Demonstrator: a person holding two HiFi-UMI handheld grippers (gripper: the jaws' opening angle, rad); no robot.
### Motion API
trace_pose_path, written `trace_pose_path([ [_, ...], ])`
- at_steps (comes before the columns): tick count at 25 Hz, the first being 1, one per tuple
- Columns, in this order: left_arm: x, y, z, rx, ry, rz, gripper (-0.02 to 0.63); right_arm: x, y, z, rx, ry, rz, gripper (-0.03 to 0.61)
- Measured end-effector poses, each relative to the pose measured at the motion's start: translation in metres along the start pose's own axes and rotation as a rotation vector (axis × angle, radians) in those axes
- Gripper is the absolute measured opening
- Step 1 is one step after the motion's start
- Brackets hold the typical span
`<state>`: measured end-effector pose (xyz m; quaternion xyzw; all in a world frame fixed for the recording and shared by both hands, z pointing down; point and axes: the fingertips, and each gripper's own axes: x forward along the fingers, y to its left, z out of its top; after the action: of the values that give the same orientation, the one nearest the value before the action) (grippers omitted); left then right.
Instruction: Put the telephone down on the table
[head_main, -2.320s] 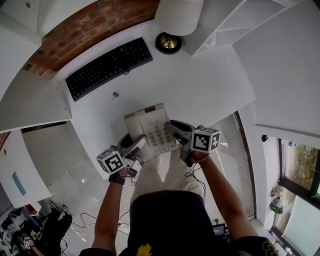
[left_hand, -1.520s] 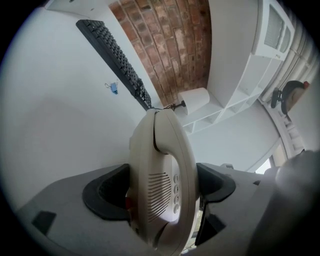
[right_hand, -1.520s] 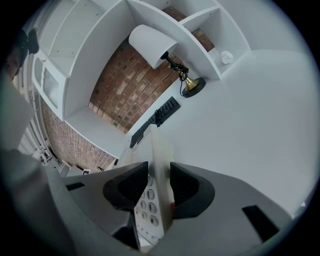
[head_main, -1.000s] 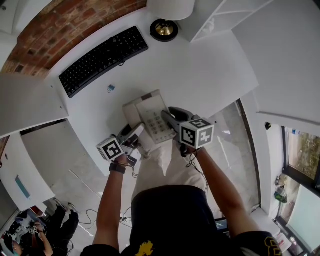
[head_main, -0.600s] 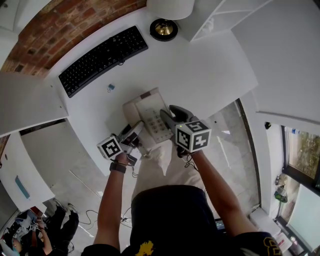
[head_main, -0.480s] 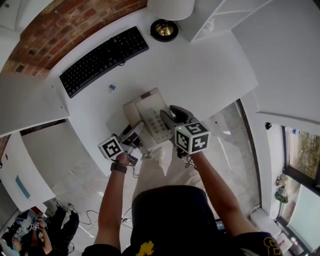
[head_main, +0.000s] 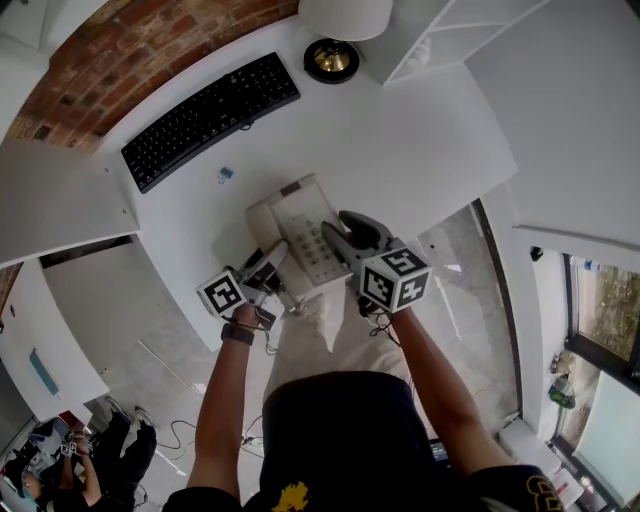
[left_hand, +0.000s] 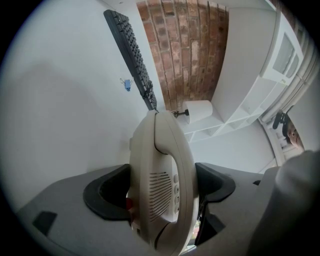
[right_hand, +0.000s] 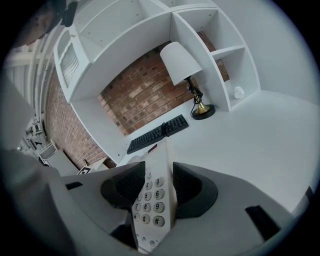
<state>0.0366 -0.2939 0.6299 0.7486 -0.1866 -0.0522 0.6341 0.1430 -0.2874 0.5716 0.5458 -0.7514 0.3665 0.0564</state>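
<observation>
Telephone (head_main: 298, 232) lies between your grippers, close to the table's (head_main: 400, 150) near edge. Your left gripper (left_hand: 162, 190) is clamped on the handset (left_hand: 160, 150). Your right gripper's (right_hand: 157, 187) jaws have just been opening and stand wide, with the keypad side (right_hand: 150, 200) between them, seemingly free of the pads. Draw the right one back crookedly and a pad may snag that side, skewing it toward the edge behind. Release the left too abruptly and the handset may jump its cradle.

Left gripper (head_main: 268, 268), right gripper (head_main: 340, 235): grey shells, black jaw pads, white cubes with black square markers. Black watch (head_main: 236, 333) on left wrist. Dark short-sleeved top (head_main: 335, 440), yellow print; pale trousers (head_main: 330, 345).
</observation>
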Motion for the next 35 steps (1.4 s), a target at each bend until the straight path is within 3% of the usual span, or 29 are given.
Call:
trace_pose_path([
  [5, 0.0, 0.002, -0.002, -0.031, -0.005, 0.009, 0.407, -0.003, 0.0, 0.001, 0.021, -0.024, 0.06, 0.164],
  [9, -0.001, 0.005, 0.002, 0.043, 0.012, 0.007, 0.407, -0.004, -0.009, 0.003, 0.172, -0.06, 0.103, 0.163],
  [18, 0.002, 0.004, 0.003, 0.043, 0.003, 0.037, 0.407, -0.005, -0.028, 0.007, 0.41, -0.101, 0.186, 0.133],
  [27, 0.009, 0.007, 0.004, 0.11, 0.016, 0.115, 0.407, 0.005, -0.049, -0.006, 0.517, -0.086, 0.217, 0.129],
  [35, 0.022, 0.01, 0.004, 0.18, 0.029, 0.188, 0.407, 0.016, -0.066, -0.016, 0.532, -0.055, 0.218, 0.13],
])
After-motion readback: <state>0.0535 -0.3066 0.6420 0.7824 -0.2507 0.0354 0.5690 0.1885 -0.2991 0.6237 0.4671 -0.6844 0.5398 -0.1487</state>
